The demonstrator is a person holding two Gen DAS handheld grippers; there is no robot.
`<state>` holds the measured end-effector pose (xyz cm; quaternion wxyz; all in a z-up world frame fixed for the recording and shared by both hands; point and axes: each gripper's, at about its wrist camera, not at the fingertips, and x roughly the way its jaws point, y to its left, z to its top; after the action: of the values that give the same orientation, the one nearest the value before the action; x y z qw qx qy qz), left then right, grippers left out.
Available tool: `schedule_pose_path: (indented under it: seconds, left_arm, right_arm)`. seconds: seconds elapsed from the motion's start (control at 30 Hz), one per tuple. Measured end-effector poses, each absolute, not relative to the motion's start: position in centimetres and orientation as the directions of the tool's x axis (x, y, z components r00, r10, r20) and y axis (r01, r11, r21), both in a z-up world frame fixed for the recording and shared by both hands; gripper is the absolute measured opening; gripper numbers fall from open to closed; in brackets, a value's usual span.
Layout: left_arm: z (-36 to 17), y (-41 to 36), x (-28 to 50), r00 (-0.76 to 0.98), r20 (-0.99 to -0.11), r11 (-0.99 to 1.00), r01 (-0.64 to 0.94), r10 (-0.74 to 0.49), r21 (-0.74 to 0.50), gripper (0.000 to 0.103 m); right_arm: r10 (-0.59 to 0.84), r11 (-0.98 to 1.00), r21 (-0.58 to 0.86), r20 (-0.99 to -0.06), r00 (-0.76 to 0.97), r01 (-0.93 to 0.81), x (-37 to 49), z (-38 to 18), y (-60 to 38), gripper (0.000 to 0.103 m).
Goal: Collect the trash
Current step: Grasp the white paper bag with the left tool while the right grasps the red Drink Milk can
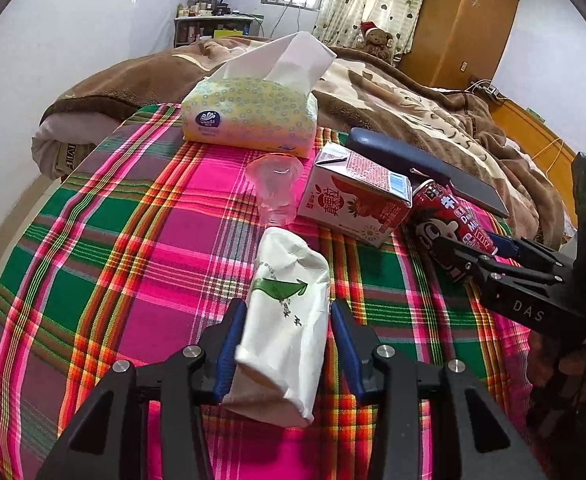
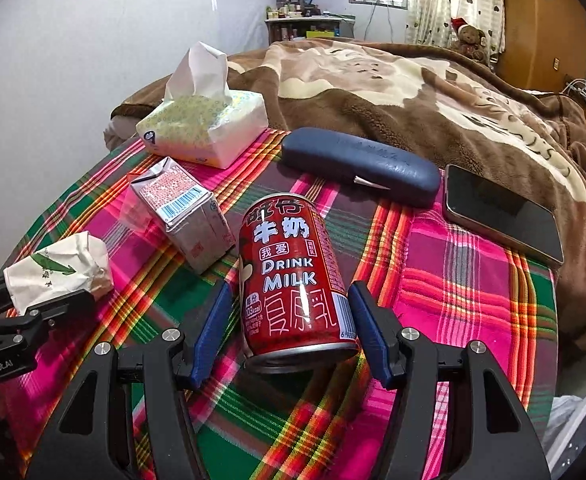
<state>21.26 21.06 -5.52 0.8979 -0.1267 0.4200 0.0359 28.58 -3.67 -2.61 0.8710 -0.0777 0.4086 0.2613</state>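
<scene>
Two tools: you held the left tool [image 1: 286, 306] around the crumpled paper cup [image 1: 289, 300] and the right tool [image 2: 290, 286] around the red milk can [image 2: 293, 272].
Left tool state: one blue pad met the cup's side and the other sat right at its far side; whether they were really pinching it, you could not tell from these views.
Right tool state: open, with a thin gap between the can and each pad.
Where the trash was: both pieces lay on their sides on the plaid cloth [image 1: 133, 240] over the tabletop, the cup near the left, the can towards the middle; a milk carton [image 1: 357, 204] and a clear plastic cup [image 1: 275, 188] lay between and behind them.
Risk, cup: crushed, soft paper probably gives under the pads, so a light squeeze could have let it slide out on the lift.
Risk, can: round and glossy, it could have rolled or squirted forward if your pads closed off-centre.
Risk, bystanders: a glasses case [image 2: 357, 168], a phone [image 2: 501, 216] and a tissue pack [image 1: 249, 116] lay near; a wide sweep might have knocked them.
Look of the cup: white, creased, green arrow print, open end towards you.
Look of the can: red with white lettering, undented as far as shown.
</scene>
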Motion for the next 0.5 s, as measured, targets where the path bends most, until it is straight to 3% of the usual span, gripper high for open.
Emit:
schedule_pose_path:
  seconds: [0.17, 0.5]
  left_arm:
    - [-5.0, 20.6, 21.0, 0.657, -0.753, 0.966, -0.162, -0.046, -0.201, 0.028]
    - [-4.4, 20.0, 19.9, 0.673, -0.738, 0.967, -0.155, -0.045, -0.200, 0.025]
  right_arm:
    - [0.405, 0.854, 0.105, -0.750, 0.524, -0.510, 28.4, -2.7, -3.8, 0.056]
    - [0.427, 0.867, 0.163, -0.730, 0.534, -0.470, 27.1, -2.2, -5.1, 0.056]
